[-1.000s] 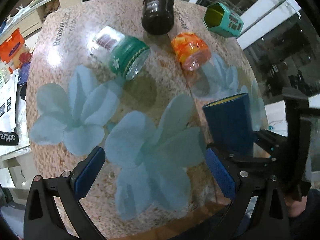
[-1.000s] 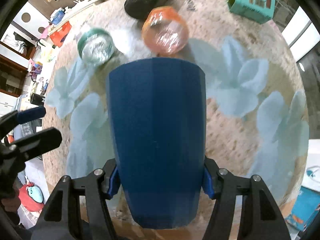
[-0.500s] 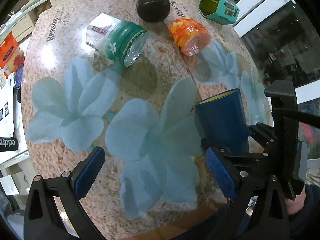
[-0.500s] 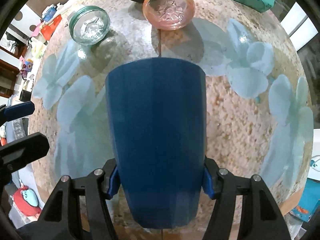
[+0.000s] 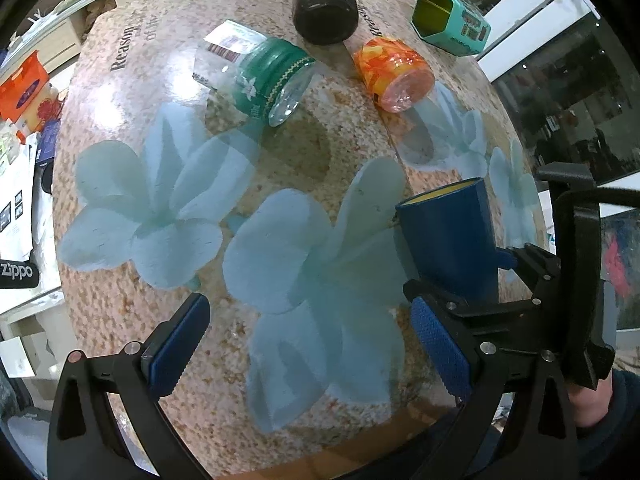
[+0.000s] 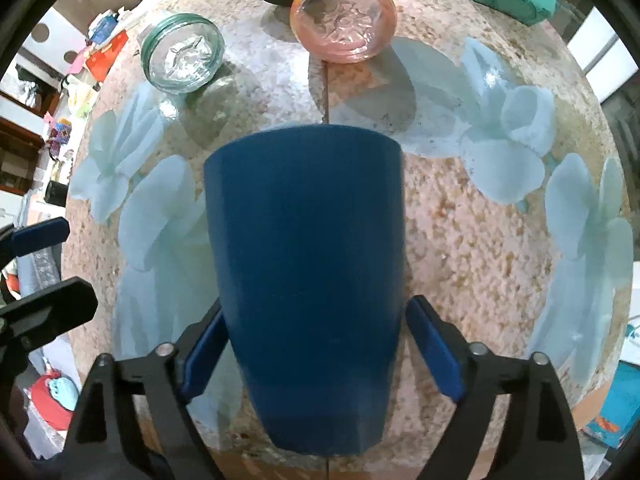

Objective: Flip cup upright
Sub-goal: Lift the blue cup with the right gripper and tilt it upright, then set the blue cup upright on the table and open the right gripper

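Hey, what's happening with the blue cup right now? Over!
Right gripper open, pads off the blue cup. Cup upright on table, yellow inside up. Left gripper open, empty. Nothing blocking.

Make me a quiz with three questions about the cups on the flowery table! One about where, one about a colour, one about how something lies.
1. Where is the blue cup?
A. on the floor
B. between the right gripper's fingers
C. on a shelf
2. What colour is it inside?
A. yellow
B. red
C. white
3. How is the green glass?
A. upright
B. upside down
C. on its side

B: the fingers flank it on the table.
A: its yellow inside shows at the rim.
C: its base faces sideways.
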